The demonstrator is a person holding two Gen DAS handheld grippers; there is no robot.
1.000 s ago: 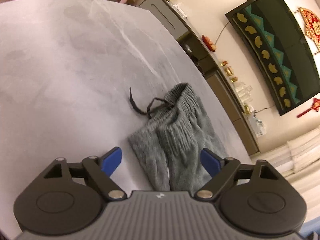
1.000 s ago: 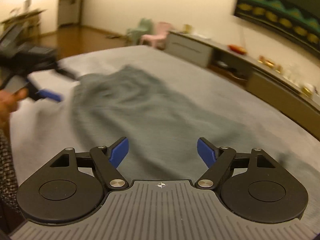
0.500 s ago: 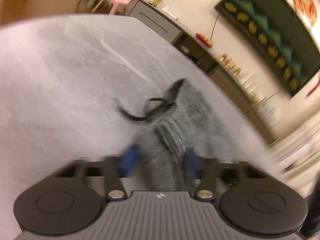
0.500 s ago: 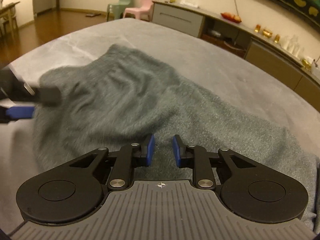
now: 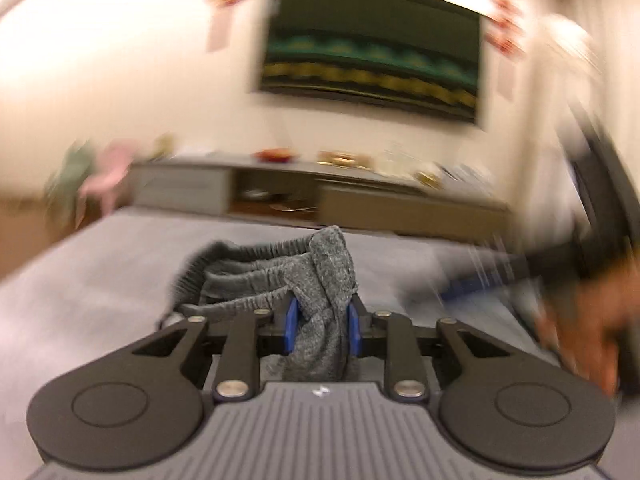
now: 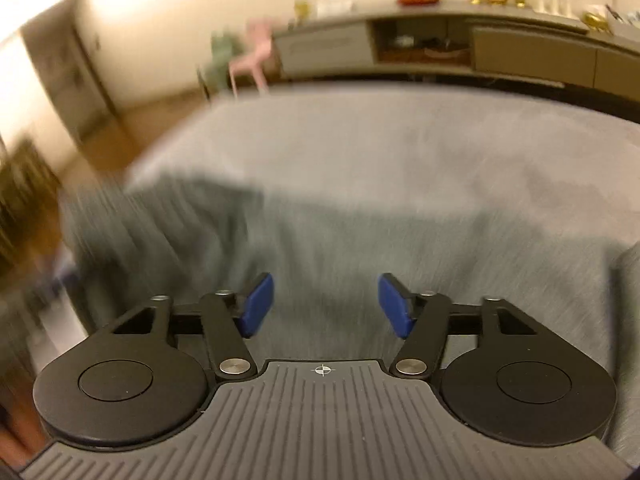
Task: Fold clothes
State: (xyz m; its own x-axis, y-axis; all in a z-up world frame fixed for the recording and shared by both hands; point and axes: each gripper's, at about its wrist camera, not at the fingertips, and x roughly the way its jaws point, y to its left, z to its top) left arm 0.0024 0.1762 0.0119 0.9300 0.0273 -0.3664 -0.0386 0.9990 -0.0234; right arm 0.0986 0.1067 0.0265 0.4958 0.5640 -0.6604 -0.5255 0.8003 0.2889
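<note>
Garment: I see the grey knitted cotton shorts with a ribbed elastic waistband (image 5: 320, 276) bunched up at the centre of my left wrist view, lifted off the surface at the gripped end; the waistband loops out toward 10 o'clock.
Left gripper (image 5: 321, 326): its blue pads (image 5: 291, 326) are drawn in tight against a thick fold of the grey fabric, which rises toward 12 o'clock above them.
Right gripper (image 6: 326, 306): its blue pads (image 6: 258, 304) stand wide apart with nothing between them; I see it hovering over the rest of the grey fabric (image 6: 360, 248), which lies spread flat from 9 o'clock to 3 o'clock.
Surface: the pale grey marbled tabletop (image 6: 400, 140) carries the garment.
Surroundings: a long grey low sideboard (image 5: 304, 196) runs along the wall at 12 o'clock, with a dark framed wall panel (image 5: 372, 52) above it.
Operator: a blurred hand (image 5: 576, 320) shows at 3 o'clock in my left wrist view.
Clarity: both views are motion-smeared; I cannot resolve fine detail.
</note>
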